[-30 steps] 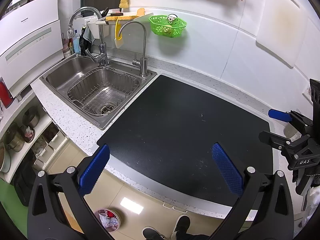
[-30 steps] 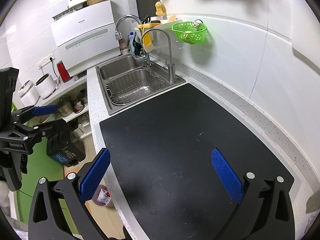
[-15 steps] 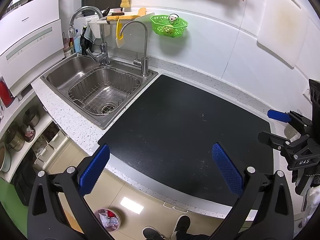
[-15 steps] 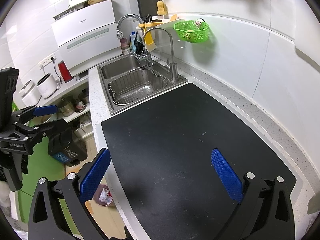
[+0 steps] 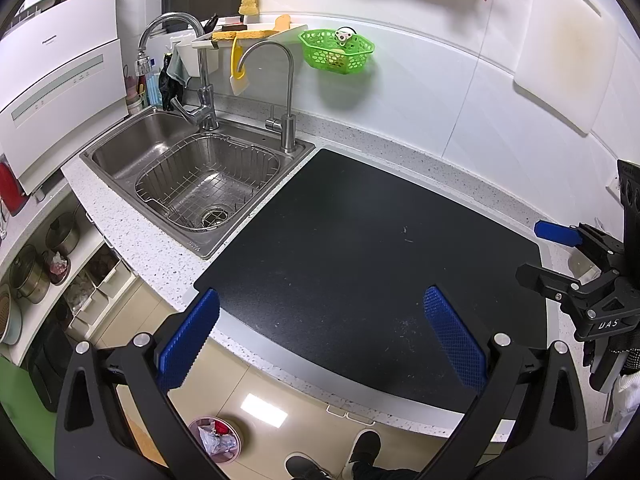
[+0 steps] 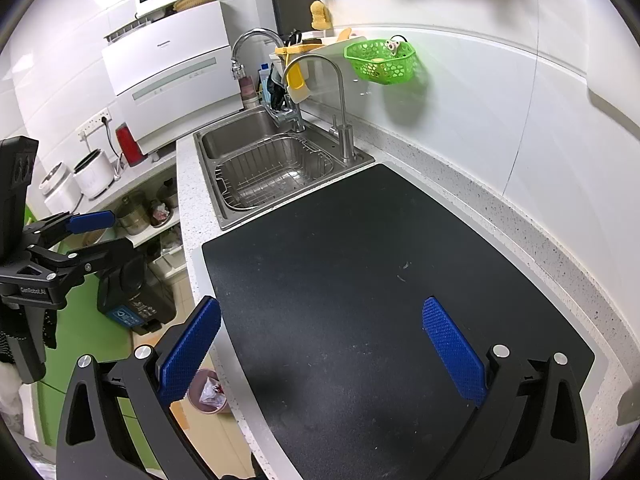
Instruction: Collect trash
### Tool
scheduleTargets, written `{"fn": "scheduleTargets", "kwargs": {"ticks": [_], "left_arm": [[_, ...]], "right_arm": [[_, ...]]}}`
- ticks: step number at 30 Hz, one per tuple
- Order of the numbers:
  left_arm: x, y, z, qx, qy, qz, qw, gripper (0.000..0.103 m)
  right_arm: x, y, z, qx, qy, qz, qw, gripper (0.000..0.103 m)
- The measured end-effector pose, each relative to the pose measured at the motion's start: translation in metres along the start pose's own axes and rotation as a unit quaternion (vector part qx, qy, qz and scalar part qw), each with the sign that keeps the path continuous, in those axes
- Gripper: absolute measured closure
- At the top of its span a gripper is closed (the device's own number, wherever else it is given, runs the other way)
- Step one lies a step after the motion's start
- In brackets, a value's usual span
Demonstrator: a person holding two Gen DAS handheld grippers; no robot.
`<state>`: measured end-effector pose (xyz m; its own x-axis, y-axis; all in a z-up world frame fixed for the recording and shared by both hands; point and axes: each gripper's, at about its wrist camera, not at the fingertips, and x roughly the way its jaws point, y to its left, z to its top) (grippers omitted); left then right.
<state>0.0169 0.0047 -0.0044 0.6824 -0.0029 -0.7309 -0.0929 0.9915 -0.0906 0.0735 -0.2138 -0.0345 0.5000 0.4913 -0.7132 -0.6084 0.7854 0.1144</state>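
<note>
A black mat [image 5: 360, 256] covers the speckled counter beside the sink; it also shows in the right wrist view [image 6: 380, 280]. Only tiny specks [image 5: 406, 234] lie on it. A small pink trash bin [image 5: 216, 440] with crumpled waste stands on the floor below the counter edge, also in the right wrist view [image 6: 208, 392]. My left gripper [image 5: 320, 332] is open and empty above the mat's front edge. My right gripper [image 6: 320, 340] is open and empty over the mat. Each gripper shows in the other's view, the right one [image 5: 576, 264] and the left one [image 6: 76, 236].
A steel sink [image 5: 192, 176] with a wire basket and two faucets lies at the left. A green basket [image 5: 336, 50] hangs on the wall. A white dishwasher [image 5: 52, 92] stands far left. Shelves with pots [image 5: 36, 264] are below. The person's feet [image 5: 332, 460] are on the floor.
Both views have shifted slightly; the sink and basket sit a little further right in the frames. Both grippers stay open and empty.
</note>
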Motion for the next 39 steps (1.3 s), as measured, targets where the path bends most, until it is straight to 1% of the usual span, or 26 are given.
{"fn": "scheduleTargets", "kwargs": {"ticks": [28,30,34,39], "left_arm": [[0.0007,-0.0005,0.0002,-0.002,0.0,-0.003,1.0,0.003],[0.0008,-0.0018,-0.0013,0.002,0.0,0.001,1.0,0.003],[0.0019,-0.0038,-0.003,-0.001,0.0,-0.006,1.0,0.003],[0.0046,-0.0031,-0.0028,-0.005,0.004,0.002,1.0,0.003]], "right_arm": [[-0.0006,0.0011,-0.0016,0.001,0.001,0.0,1.0,0.006],[-0.0008,0.0016,-0.0017,0.001,0.002,0.0,1.0,0.006],[-0.0011,0.002,-0.0028,0.001,0.002,0.0,1.0,0.006],[-0.0011,0.0018,-0.0027,0.002,0.001,0.0,1.0,0.006]]}}
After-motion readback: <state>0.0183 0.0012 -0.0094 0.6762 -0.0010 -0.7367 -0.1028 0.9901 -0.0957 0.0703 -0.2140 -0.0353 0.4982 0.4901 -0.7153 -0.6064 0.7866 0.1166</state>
